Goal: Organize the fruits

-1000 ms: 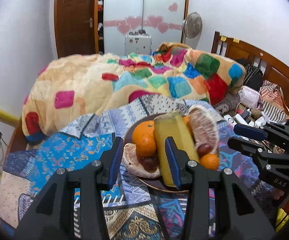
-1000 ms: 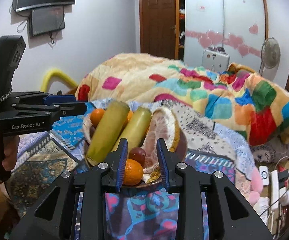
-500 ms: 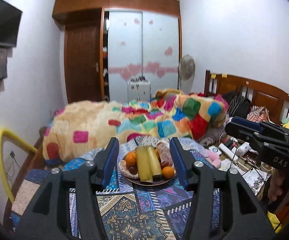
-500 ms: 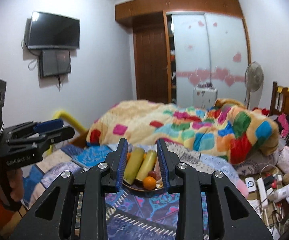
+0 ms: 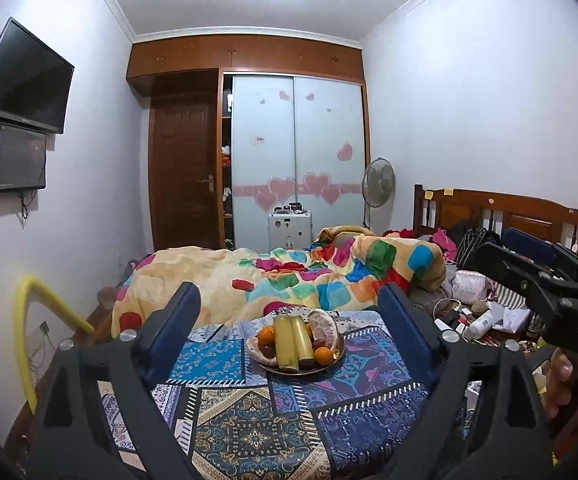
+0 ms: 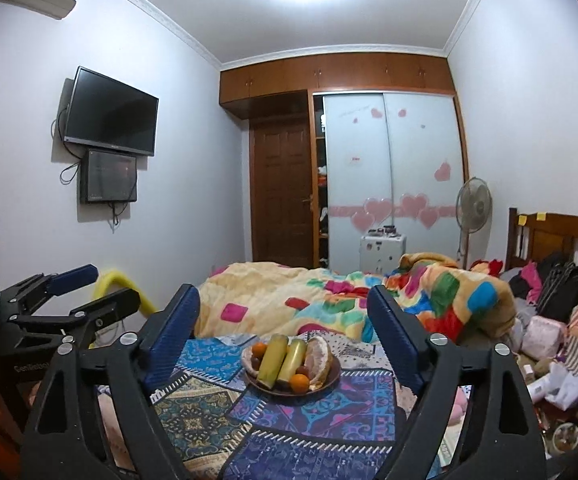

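Observation:
A dark round plate (image 5: 331, 362) (image 6: 329, 378) stands on the patterned cloth of a table. On it lie two yellow-green sugarcane pieces (image 5: 285, 340) (image 6: 273, 358), oranges (image 5: 323, 355) (image 6: 299, 383), dark red fruits and a peeled pomelo (image 5: 323, 326) (image 6: 317, 356). My left gripper (image 5: 289, 320) is open and empty, held well back from the plate. My right gripper (image 6: 283, 320) is open and empty, also well back. Each gripper shows at the edge of the other's view.
The patchwork cloth (image 5: 257, 424) covers the table. Behind it is a bed with a colourful quilt (image 5: 289, 280). Clutter (image 5: 477, 316) lies at the right by the wooden headboard. A yellow tube (image 5: 23, 340) stands at the left.
Both grippers have pulled far back and up from the plate, and both jaws have opened wide. The fruit on the plate has not moved.

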A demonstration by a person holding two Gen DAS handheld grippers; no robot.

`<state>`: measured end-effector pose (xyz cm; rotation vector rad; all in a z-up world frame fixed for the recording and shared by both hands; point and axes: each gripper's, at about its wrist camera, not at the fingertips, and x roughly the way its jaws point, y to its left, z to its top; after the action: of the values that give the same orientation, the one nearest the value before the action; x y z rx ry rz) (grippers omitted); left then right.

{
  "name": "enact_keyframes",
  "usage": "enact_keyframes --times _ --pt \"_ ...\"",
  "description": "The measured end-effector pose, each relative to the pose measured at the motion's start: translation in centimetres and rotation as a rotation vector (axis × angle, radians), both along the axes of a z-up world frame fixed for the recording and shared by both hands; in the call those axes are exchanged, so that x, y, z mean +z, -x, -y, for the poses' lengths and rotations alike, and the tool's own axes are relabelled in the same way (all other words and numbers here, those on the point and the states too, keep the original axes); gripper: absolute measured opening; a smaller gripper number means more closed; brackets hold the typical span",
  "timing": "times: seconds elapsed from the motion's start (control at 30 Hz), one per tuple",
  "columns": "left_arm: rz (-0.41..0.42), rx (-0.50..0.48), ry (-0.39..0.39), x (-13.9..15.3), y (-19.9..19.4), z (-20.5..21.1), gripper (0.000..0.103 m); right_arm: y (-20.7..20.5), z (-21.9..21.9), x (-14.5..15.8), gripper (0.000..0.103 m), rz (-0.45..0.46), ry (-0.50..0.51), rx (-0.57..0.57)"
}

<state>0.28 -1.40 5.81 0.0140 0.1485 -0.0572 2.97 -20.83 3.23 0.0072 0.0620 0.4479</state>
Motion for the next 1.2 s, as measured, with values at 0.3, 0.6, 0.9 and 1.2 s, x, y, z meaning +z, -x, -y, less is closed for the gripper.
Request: enact_keyframes --times 0.3,0.6,0.9,1.2 --pt "0.024 0.024 0.017 -0.2 1.9 -0.2 0.103 1.8 0.5 -0.5 0.103 0.016 -0.012 -0.044" --pt "0.024 0.031 0.023 -0.3 1.9 -0.3 0.103 2.0 0.5 -0.7 0.103 0.01 -0.012 -0.045" --pt "0.017 0.033 0.03 -0.7 1.8 -0.6 0.103 2.0 0.3 -0.9 0.103 0.005 -0.007 -0.046" --pt "0.011 0.033 0.024 -0.8 1.3 -0.3 0.103 1.7 0.2 -1.0 0.103 -0.013 -0.011 -0.045"
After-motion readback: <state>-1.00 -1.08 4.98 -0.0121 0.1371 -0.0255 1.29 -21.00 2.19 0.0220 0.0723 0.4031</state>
